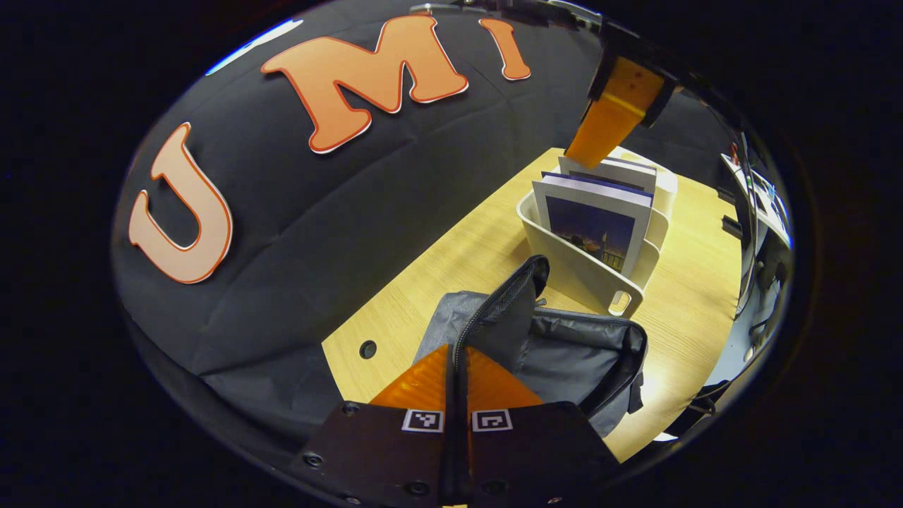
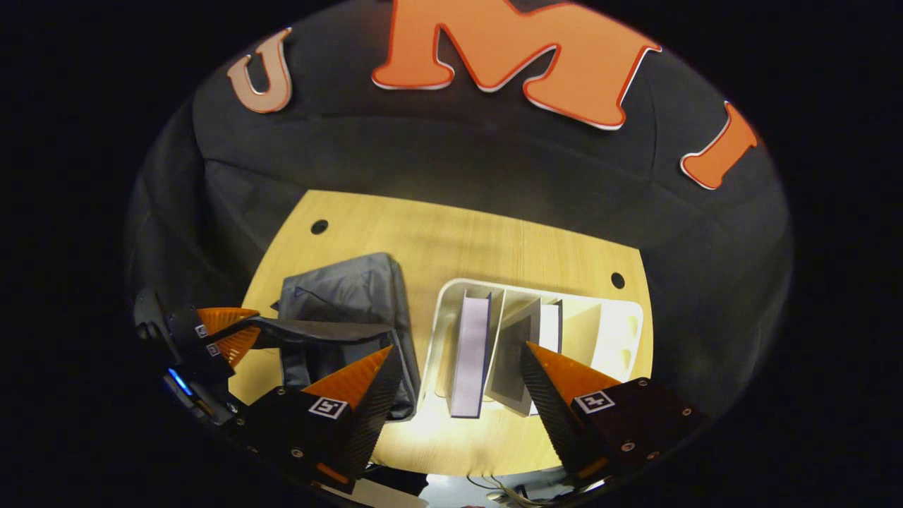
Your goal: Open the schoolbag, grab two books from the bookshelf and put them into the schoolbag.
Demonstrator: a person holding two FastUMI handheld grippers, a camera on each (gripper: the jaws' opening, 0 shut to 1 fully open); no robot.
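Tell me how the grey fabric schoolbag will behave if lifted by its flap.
Probably floppy: the grey fabric schoolbag sags and creases on the wooden table. Its flap, pinched by the left gripper, drapes limply, so the body would likely hang and fold. It looks empty, so probably light.

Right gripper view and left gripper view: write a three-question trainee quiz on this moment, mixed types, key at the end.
1. True or false: the right gripper has its jaws shut on a book.
2. What does the left gripper grip? A. the schoolbag at its opening edge; B. a book; C. nothing.
3. In the right gripper view, on which side of the bookshelf does the schoolbag lie?

Key: 1 false, its jaws are open above the books; 2 A; 3 left.
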